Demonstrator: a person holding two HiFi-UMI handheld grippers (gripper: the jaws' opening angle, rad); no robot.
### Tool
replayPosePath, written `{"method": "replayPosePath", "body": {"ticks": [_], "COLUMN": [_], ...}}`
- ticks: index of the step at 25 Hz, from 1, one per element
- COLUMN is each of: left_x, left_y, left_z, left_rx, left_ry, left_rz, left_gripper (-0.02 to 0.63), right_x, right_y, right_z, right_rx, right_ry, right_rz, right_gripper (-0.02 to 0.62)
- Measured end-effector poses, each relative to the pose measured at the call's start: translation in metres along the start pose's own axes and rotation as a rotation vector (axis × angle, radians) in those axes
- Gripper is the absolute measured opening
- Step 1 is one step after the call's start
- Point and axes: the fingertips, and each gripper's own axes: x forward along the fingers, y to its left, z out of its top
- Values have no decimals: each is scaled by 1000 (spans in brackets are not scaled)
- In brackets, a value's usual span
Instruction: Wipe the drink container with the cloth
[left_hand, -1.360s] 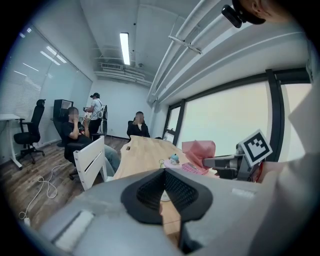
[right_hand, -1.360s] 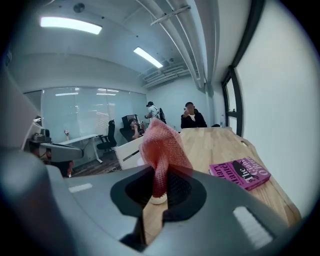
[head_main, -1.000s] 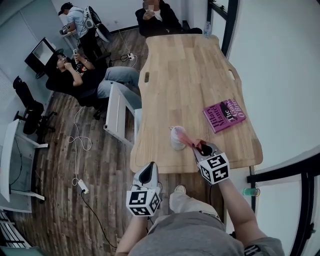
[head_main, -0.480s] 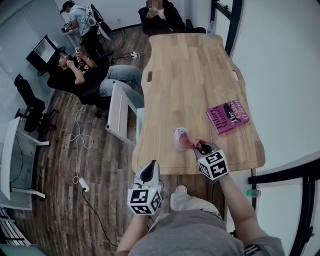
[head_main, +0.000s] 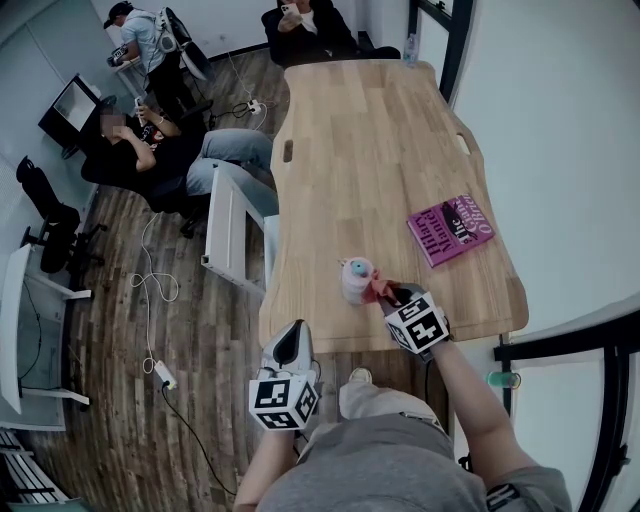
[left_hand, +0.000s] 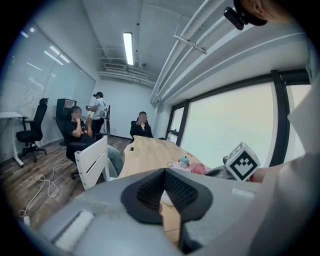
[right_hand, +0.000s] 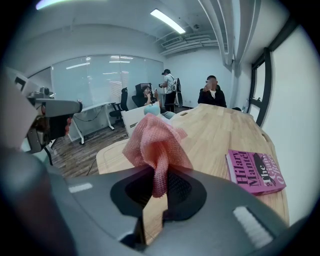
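My left gripper (head_main: 288, 345) hangs off the table's (head_main: 370, 150) near edge, jaws pressed together, empty. The drink container (head_main: 355, 280) stands upright near that edge, cap up, contents unseen. My right gripper (head_main: 400, 297) pinches the pink cloth (right_hand: 155, 145) at its side.

Landmark: pale pink drink container with a figure-topped lid (head_main: 355, 281), by the near edge of the long pale wooden table (head_main: 370, 140).
Beyond it: bare board to the far end.
Right of it: magenta paperback book (head_main: 450, 228), flat, well apart; open board between.
Near-right of it: right gripper (head_main: 395, 293) and bunched pink mesh cloth (head_main: 377, 290), just beside.
Left of it: narrow board, table edge, then white slatted chair (head_main: 228, 225).
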Motion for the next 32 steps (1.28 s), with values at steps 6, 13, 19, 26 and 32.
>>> {"method": "replayPosePath", "body": {"ticks": [6,13,19,26,32], "left_x": [10,20,26,32,34], "left_y": [5,9,11,10,15], "left_z": [0,2,2,0,1], "left_rx": [-2,-7,-5,1,2], "left_ry": [6,10,22,39,41], "left_rz": [-6,-11,-12,-17,-3], "left_gripper": [2,2,2,2,2], "right_x": [13,28,41,60,75], "right_y": [-3,0,-3,-10,-16], "right_z": [-13,-31,-45,-65,-80], "right_rx": [-1,-13,10,46,96], "right_ry": [63,133,166,201,216], "right_rz": [3,12,9,-24,-57], "right_gripper": [31,31,31,32,32]}}
